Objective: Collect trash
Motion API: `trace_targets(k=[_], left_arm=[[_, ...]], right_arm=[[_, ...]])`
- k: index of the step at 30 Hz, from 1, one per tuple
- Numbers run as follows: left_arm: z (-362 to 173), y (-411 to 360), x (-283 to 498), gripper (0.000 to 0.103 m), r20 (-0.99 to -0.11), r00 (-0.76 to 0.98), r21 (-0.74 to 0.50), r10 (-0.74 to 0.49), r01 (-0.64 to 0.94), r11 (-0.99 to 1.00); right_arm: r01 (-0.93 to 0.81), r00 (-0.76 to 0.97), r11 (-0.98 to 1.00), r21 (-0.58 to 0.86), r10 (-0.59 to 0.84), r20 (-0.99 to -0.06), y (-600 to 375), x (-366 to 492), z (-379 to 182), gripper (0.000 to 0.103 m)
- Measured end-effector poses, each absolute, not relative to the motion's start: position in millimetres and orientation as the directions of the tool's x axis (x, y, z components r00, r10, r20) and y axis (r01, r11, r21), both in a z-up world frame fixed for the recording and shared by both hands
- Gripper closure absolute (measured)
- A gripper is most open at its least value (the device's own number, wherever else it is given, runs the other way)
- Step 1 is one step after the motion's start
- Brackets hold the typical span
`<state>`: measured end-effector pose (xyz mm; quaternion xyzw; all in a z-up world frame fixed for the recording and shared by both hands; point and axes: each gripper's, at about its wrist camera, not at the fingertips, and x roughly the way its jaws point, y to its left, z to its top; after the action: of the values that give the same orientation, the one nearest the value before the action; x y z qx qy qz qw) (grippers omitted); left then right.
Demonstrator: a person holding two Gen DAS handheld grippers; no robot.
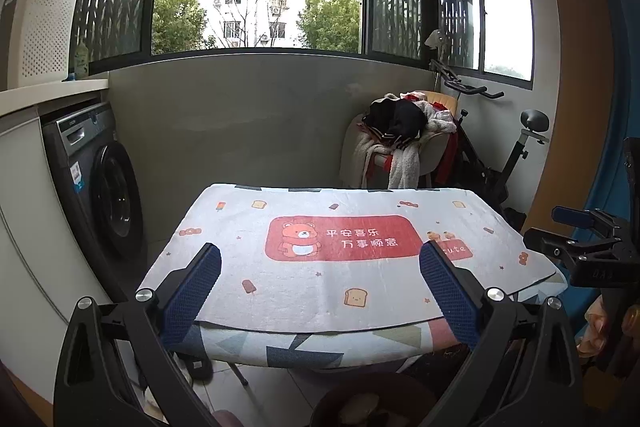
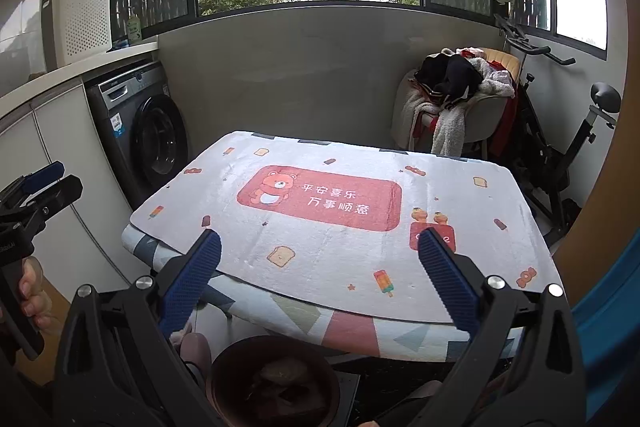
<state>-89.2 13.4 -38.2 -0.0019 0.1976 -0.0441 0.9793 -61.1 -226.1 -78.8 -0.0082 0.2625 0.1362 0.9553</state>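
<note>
Your left gripper (image 1: pixel 320 265) and right gripper (image 2: pixel 319 253) both hover with jaws spread, holding nothing, over the surface (image 2: pixel 360 259). The trash sits in a dark bin (image 2: pixel 276 383) below its near edge.

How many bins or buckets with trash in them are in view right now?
1: a dark round bin on the floor below the table's near edge, holding crumpled scraps. The left wrist view shows the same bin. Others may be hidden under the table.

Fuzzy matt cloth table cover (image 1: pixel 328 287), ribbed blue tong pads (image 2: pixel 192 275), seemingly glossy washing machine door (image 2: pixel 160 141)
</note>
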Motion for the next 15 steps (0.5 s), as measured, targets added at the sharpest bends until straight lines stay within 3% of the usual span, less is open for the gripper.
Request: trace_targets(k=[15], left_arm=[[-39.2, 16.0, -88.2, 0.006, -0.388, 0.918, -0.015, -0.083, 0.084, 0.996]], right_arm=[[-0.264, 0.825, 0.963, 0.056, 0.255, -0.504, -225.2, -60.8, -80.5, 0.006]])
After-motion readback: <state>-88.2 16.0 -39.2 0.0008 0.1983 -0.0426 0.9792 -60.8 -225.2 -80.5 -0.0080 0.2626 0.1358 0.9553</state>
